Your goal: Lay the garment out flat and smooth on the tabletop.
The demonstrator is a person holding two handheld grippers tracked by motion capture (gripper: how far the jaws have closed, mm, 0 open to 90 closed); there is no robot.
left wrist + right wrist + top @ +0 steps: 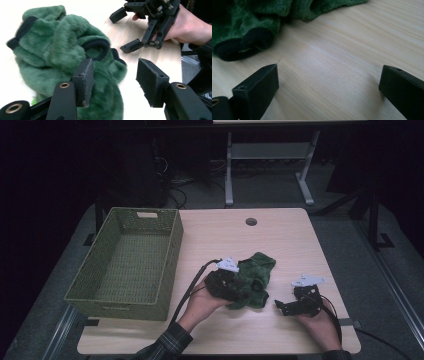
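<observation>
A crumpled green fuzzy garment (256, 275) with black trim lies on the wooden table (285, 240), right of centre. My left gripper (244, 291) rests at its near left edge, held by a hand. In the left gripper view the garment (55, 47) bulges against and behind the left pad (85, 80), and the left gripper (113, 82) stands open with bare table in the gap. My right gripper (284, 303) is open to the right of the garment, low over the table, jaws pointing left. It also appears as the right gripper (121, 31). In the right gripper view the right gripper (328, 82) spans bare wood, garment (249, 20) ahead.
A green woven basket (172, 260) stands on the left part of the table, its inside bare. A round cable hole (251, 221) sits near the far edge. Beyond the table are a desk frame (229, 170) and cables on a dark floor.
</observation>
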